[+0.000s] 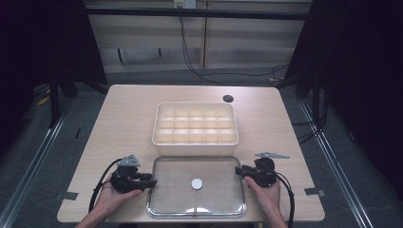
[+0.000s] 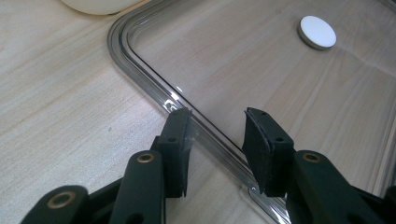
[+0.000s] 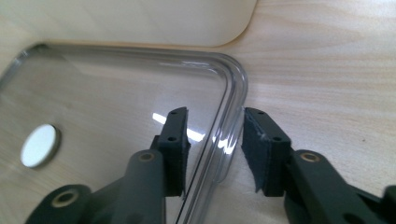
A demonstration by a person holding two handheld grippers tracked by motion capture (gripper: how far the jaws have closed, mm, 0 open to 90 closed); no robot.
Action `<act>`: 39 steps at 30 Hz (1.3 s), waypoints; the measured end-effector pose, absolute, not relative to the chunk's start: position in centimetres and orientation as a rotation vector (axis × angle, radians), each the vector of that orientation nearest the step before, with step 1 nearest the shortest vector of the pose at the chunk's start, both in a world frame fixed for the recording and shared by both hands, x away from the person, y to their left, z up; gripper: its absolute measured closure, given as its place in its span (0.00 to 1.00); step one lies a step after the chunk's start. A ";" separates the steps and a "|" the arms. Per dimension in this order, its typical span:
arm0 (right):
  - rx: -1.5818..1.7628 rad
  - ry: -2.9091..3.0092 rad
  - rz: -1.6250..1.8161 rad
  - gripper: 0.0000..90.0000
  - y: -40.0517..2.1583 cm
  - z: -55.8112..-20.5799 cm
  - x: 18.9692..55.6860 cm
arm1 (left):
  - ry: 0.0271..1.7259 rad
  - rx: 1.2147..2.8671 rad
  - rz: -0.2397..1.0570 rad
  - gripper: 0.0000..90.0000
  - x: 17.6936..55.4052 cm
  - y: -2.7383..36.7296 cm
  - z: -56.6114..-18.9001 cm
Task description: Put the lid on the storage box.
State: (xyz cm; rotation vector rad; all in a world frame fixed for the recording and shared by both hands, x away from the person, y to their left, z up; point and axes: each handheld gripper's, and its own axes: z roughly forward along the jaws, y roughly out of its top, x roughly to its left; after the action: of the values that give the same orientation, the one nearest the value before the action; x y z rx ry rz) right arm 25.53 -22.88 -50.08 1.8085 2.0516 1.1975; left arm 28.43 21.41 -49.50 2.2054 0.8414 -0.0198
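A clear plastic tray (image 1: 196, 158) lies flat near the table's front edge, with a white disc (image 1: 196, 183) at its middle. My left gripper (image 1: 153, 183) is at the tray's left rim and my right gripper (image 1: 239, 172) at its right rim. In the left gripper view the left gripper (image 2: 217, 135) is open, its jaws straddling the tray rim (image 2: 140, 70), and the disc (image 2: 317, 31) lies farther in. In the right gripper view the right gripper (image 3: 215, 135) is open astride the tray rim (image 3: 236, 79), with the disc (image 3: 39, 145) at lower left.
A cream box (image 1: 195, 144) divided into several compartments stands just behind the tray, and its wall (image 3: 140, 23) runs along the tray's far side. A dark round hole (image 1: 228, 98) is in the tabletop behind the box. Tape marks (image 1: 314, 191) sit near the front corners.
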 end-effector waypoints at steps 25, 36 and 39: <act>1.902 1.972 1.682 0.78 -24.8 -49.9 25.0 | 0.854 2.193 -0.020 0.71 28.5 21.6 -49.6; 1.839 2.085 1.674 0.70 -23.9 -49.9 25.3 | 0.851 2.186 -0.022 0.71 28.6 21.7 -49.6; 1.843 2.088 1.687 0.73 -24.0 -49.8 25.4 | 0.854 2.183 -0.032 0.71 28.7 21.8 -49.7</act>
State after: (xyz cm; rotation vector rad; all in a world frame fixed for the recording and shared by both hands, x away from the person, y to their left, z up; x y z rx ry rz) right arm 25.38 -23.96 -49.83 1.8432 2.0885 1.6870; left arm 28.66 21.79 -49.65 2.1828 0.8539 -0.0317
